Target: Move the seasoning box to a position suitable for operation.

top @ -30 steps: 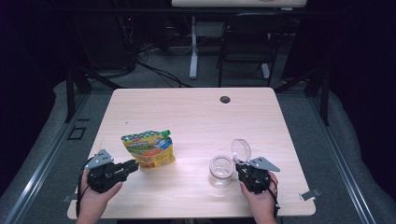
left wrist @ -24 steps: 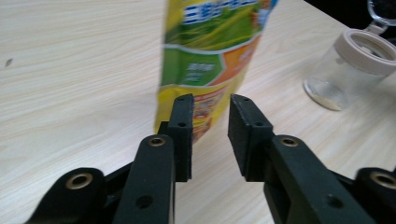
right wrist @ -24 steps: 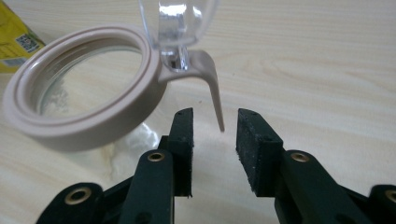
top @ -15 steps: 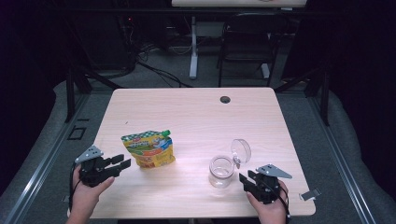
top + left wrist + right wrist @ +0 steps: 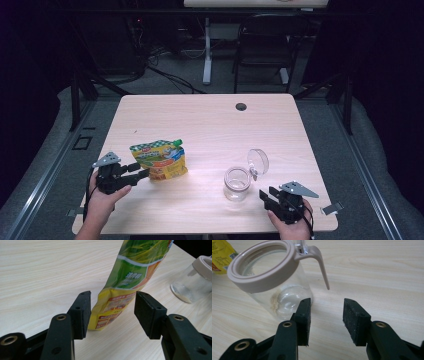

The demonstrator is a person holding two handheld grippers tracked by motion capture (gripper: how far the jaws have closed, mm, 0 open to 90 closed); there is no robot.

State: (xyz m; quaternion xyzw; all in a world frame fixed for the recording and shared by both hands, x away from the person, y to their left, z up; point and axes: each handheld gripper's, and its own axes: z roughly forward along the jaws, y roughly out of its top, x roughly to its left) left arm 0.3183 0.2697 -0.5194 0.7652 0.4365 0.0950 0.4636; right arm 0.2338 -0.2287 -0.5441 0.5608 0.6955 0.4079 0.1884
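Though glossy, a creased pouch [image 5: 160,159]

Table [image 5: 210,125] lit bright from above, surroundings v. dark; close-up views sharp, soft shadows.

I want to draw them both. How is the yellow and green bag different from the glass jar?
The bag is bright yellow and green with pictures you cannot see through; the jar is clear glass with a beige rim. The bag has a closed green cap on top; the jar's lid is flipped open. The bag is flat-sided, the jar round. Both stand upright on the table.
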